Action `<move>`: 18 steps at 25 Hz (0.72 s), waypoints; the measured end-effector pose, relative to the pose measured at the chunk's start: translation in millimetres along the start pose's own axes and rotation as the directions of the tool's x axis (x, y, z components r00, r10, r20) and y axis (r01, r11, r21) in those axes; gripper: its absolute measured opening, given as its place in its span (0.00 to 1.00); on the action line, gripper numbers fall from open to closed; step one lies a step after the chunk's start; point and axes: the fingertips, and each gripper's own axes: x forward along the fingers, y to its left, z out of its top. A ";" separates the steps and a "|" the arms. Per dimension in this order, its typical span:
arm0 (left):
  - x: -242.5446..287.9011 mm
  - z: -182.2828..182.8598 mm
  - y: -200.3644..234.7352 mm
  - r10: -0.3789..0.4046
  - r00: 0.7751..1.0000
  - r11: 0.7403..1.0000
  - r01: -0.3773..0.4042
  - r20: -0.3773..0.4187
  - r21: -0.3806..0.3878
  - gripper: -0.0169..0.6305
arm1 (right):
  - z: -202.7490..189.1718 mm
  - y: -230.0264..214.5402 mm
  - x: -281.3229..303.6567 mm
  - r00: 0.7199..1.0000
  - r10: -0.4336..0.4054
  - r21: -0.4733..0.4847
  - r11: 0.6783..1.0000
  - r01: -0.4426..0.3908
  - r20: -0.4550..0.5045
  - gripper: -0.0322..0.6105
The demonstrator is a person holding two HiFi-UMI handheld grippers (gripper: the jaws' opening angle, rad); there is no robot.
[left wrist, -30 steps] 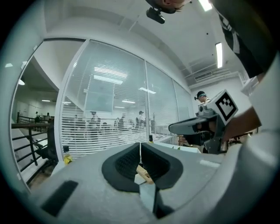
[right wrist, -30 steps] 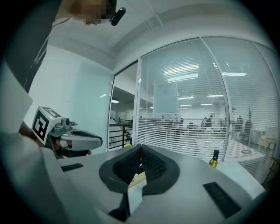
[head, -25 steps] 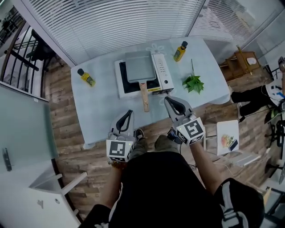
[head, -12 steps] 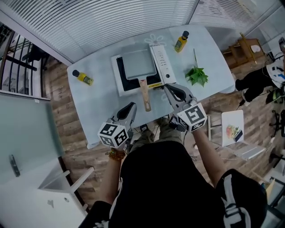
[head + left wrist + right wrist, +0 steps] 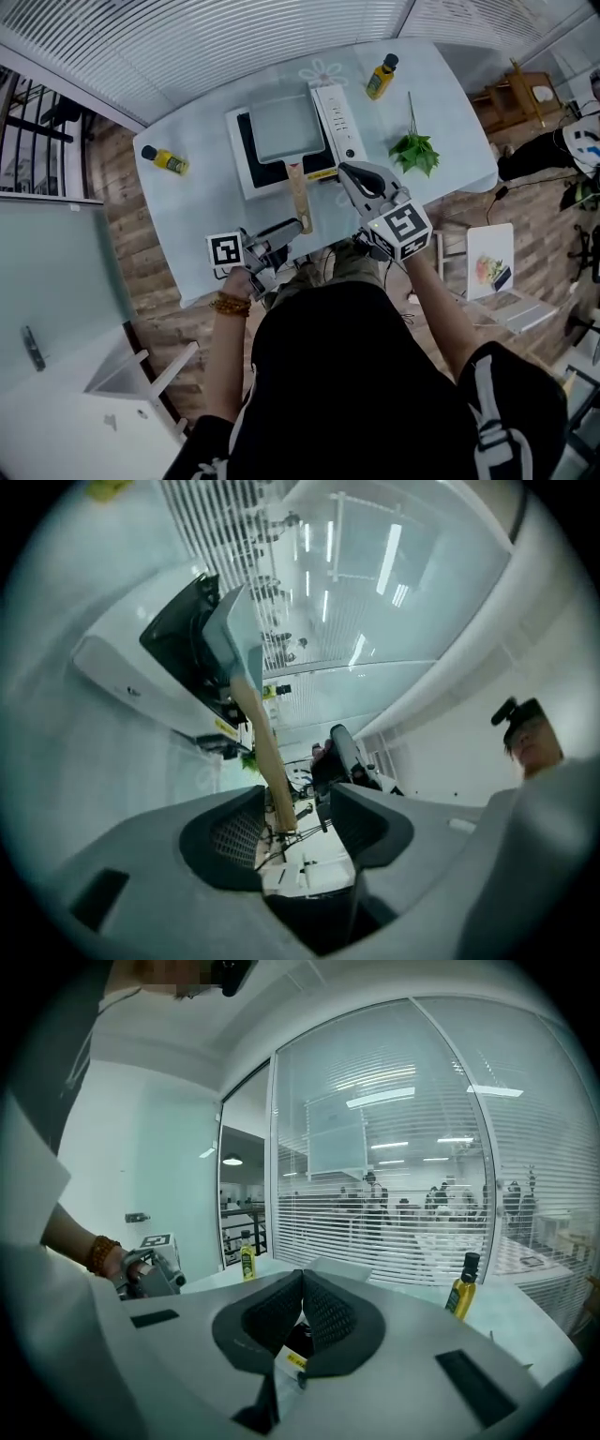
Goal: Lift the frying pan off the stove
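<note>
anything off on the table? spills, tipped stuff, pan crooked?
Nothing stands out. The frying pan sits squarely on the stove, the left oil bottle and right oil bottle stand upright, and the leafy sprig lies loose on the tablecloth. No spill visible.

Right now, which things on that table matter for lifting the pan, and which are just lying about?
In the job: grey square frying pan with wooden handle; white tabletop stove with black top; left gripper, jaws just opened, handle end between them, not gripped.

Lying about: two yellow black-capped bottles; green leafy sprig; right gripper, shut and empty.
</note>
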 end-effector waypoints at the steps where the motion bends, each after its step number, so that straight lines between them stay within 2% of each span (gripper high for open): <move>1: 3.1 -1.5 1.1 -0.021 1.000 0.999 0.021 -0.007 -0.047 0.36 | 0.1 -0.9 2.2 1.000 0.005 0.000 1.000 -0.005 -0.001 0.05; 3: 9.3 -2.8 5.4 -0.039 0.999 0.995 0.038 -0.014 -0.095 0.37 | 0.6 -2.2 6.0 1.000 0.013 0.001 1.000 -0.013 -0.001 0.05; 7: 23.3 -3.0 11.2 -0.060 0.998 0.988 0.058 -0.009 -0.144 0.37 | -1.7 -4.9 7.2 1.000 0.019 0.008 1.000 -0.019 -0.012 0.05; 14: 53.5 1.2 12.8 -0.096 0.994 0.983 0.086 -0.056 -0.160 0.37 | -3.9 -14.2 7.8 1.000 0.005 0.020 1.000 -0.005 -0.021 0.05; 17: 61.0 -3.2 12.5 -0.098 0.991 0.984 0.083 -0.089 -0.159 0.35 | -4.8 -14.2 8.3 1.000 0.002 0.027 1.000 -0.001 -0.027 0.05; 18: 62.0 -4.5 12.9 -0.094 0.991 0.984 0.078 -0.096 -0.158 0.30 | -5.3 -13.7 9.0 1.000 0.002 0.030 1.000 -0.001 -0.030 0.05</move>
